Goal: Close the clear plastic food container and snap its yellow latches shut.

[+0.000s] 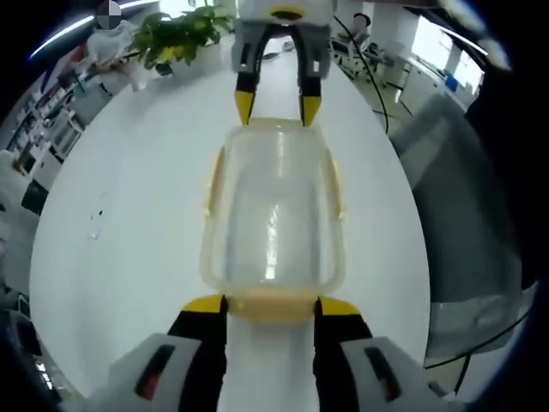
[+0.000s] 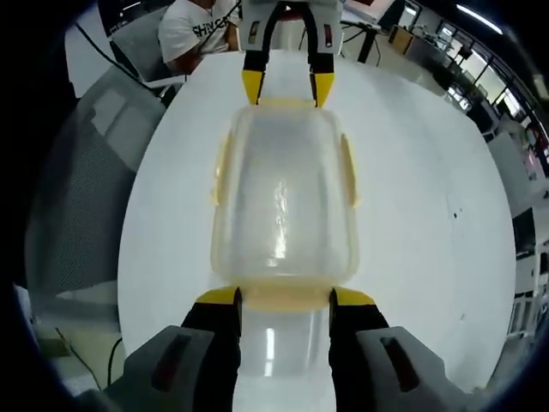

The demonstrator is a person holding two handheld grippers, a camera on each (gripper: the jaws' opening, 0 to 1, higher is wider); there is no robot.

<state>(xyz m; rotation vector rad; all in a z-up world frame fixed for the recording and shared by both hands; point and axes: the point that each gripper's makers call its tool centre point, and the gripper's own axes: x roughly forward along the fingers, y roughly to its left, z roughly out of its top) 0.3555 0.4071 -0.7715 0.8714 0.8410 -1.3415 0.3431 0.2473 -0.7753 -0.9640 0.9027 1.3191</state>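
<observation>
On the round white table [image 1: 129,257], the clear plastic food container [image 1: 273,215] is sitting with its lid on. We are bracketing its two short ends: our left gripper [image 1: 270,306] and right gripper [image 2: 285,298], jaws spread, are each flanking a yellow end latch [image 1: 273,305].

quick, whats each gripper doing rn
Left gripper: open, jaws either side of the container's yellow end latch.
Right gripper: open, jaws straddling the opposite latch.
</observation>
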